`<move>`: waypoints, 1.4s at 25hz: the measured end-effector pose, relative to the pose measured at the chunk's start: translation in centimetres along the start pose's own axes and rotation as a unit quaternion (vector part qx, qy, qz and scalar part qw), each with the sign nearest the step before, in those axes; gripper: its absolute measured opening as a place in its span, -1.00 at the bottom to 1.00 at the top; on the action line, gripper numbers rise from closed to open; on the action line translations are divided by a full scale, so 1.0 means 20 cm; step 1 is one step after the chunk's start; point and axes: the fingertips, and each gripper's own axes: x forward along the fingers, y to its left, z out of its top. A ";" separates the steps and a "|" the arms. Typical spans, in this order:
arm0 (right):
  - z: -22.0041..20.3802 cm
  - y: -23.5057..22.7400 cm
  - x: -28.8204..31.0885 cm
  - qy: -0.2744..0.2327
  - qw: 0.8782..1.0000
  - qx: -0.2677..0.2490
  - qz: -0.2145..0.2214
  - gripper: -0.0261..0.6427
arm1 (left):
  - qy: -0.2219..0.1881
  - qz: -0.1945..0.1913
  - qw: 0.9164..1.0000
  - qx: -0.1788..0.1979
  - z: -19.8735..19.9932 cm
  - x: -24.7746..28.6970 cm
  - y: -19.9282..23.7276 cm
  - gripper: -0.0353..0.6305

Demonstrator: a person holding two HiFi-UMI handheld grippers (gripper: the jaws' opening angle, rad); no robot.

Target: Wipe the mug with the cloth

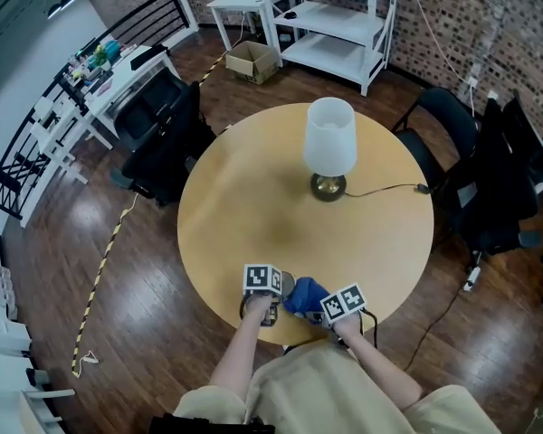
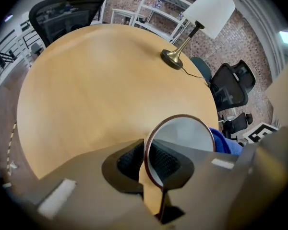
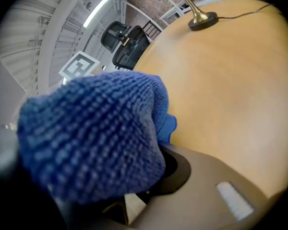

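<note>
Mug [image 2: 182, 133] rim sits clamped between pads [image 2: 130, 163] of the left gripper [image 2: 146, 164]

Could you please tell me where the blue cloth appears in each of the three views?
Head view: cloth at the table's near edge.
Left gripper view: blue sliver right of the mug.
Right gripper view: fills the left foreground.
Shared landmark: the lamp.

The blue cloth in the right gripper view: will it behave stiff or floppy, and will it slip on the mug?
Probably floppy: the cloth bulges in a soft rounded lump over the jaws and folds on itself. It looks light, since a pinch on one part carries all of it. Its knobbly weave should drag on the mug rather than slip.
</note>
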 end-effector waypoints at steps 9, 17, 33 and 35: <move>0.09 -0.11 0.06 0.036 0.997 -0.033 -0.051 -0.71 | 0.005 -0.021 0.999 0.031 0.06 -0.01 0.07 -0.81; 0.24 -0.18 0.05 0.001 0.996 -0.024 -0.081 -0.72 | 0.040 -0.080 0.995 0.045 -0.03 -0.07 0.03 -0.82; 0.70 0.03 -0.21 -0.239 0.969 0.018 0.056 -0.72 | -0.002 0.025 0.997 0.080 -0.04 -0.16 0.07 -0.81; 0.70 -0.02 -0.29 -0.237 0.968 -0.074 -0.022 -0.72 | -0.005 0.033 0.997 0.072 -0.06 -0.13 0.06 -0.80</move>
